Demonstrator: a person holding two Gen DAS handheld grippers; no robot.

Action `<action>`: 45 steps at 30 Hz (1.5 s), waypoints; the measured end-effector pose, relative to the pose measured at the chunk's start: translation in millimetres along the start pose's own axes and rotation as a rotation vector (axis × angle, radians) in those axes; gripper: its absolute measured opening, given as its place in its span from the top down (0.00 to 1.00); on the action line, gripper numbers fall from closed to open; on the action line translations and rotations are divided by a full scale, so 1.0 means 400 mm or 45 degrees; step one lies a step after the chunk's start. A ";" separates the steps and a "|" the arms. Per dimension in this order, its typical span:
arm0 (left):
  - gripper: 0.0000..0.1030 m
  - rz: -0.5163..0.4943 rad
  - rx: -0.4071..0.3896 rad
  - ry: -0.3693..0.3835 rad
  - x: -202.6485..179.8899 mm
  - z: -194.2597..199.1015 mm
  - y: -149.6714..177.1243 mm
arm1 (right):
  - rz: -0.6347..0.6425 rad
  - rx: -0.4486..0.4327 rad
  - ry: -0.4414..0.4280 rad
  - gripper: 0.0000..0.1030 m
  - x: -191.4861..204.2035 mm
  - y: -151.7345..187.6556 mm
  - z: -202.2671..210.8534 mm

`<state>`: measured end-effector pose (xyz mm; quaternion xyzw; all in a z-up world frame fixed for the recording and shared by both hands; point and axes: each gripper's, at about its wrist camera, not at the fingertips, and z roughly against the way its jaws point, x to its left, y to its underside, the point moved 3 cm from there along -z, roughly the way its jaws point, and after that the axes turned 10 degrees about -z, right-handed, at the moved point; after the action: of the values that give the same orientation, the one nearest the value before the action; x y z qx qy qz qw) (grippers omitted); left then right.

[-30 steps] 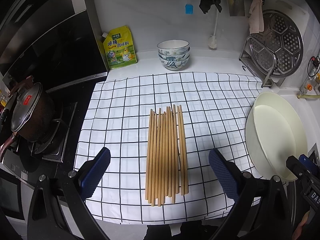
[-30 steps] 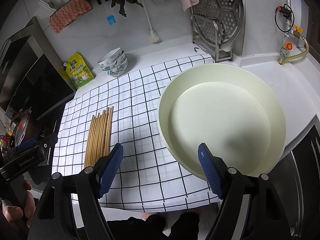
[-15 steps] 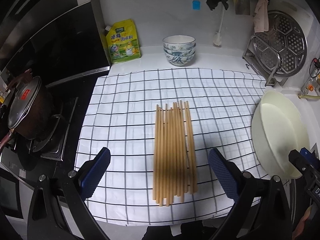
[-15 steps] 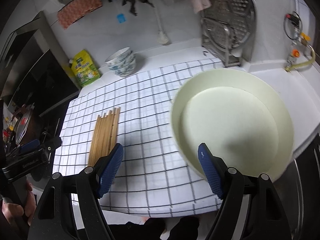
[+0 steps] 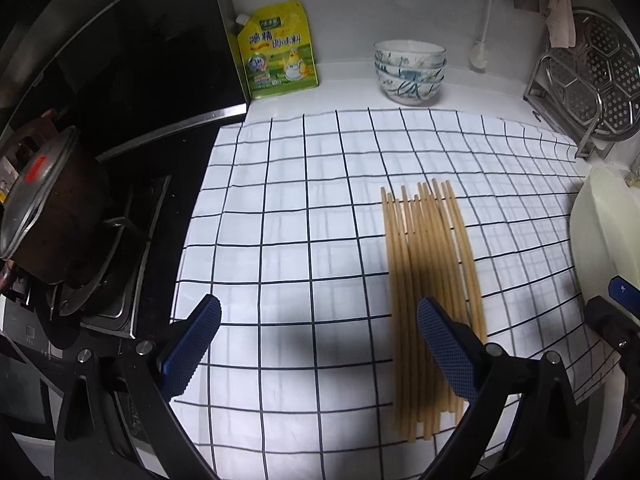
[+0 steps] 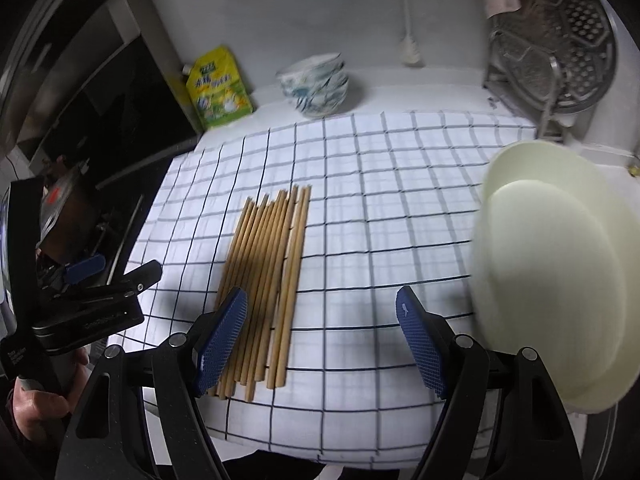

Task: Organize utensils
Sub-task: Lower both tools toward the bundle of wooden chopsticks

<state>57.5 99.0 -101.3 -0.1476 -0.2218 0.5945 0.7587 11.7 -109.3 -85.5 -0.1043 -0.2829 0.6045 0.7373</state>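
The chopsticks (image 6: 267, 280) are lying side by side on the checked cloth (image 6: 380, 208), left of the basin (image 6: 552, 280). They are looking light, stiff and smooth, so they may be rolling; gripping mid-length seems safest. Both the right gripper (image 6: 322, 340) and the left gripper (image 5: 318, 350) are hanging with fingers wide apart, holding nothing.

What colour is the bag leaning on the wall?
The bag is yellow and green, clearest in the left wrist view.

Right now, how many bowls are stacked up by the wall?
3 bowls, nested in one stack at the back of the counter beside the yellow bag. More could be hidden inside.
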 end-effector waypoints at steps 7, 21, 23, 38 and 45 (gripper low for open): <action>0.06 -0.018 0.000 0.039 0.005 -0.076 0.014 | 0.001 0.092 0.064 0.29 0.013 0.039 -0.140; 0.06 -0.016 0.021 0.122 -0.004 -0.158 0.029 | 0.028 0.099 0.191 0.29 0.002 0.044 -0.248; 0.06 -0.019 0.025 0.122 -0.006 -0.165 0.032 | 0.037 0.098 0.210 0.29 0.005 0.043 -0.255; 0.06 -0.026 0.048 0.145 -0.022 -0.184 0.041 | 0.056 0.102 0.262 0.29 -0.013 0.040 -0.257; 0.06 -0.053 0.062 0.136 -0.037 -0.193 0.044 | 0.027 0.095 0.270 0.29 -0.040 0.040 -0.246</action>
<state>79.6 92.2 -178.6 -0.1561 -0.1693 0.5751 0.7850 49.9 -102.2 -178.5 -0.1431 -0.1795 0.6078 0.7602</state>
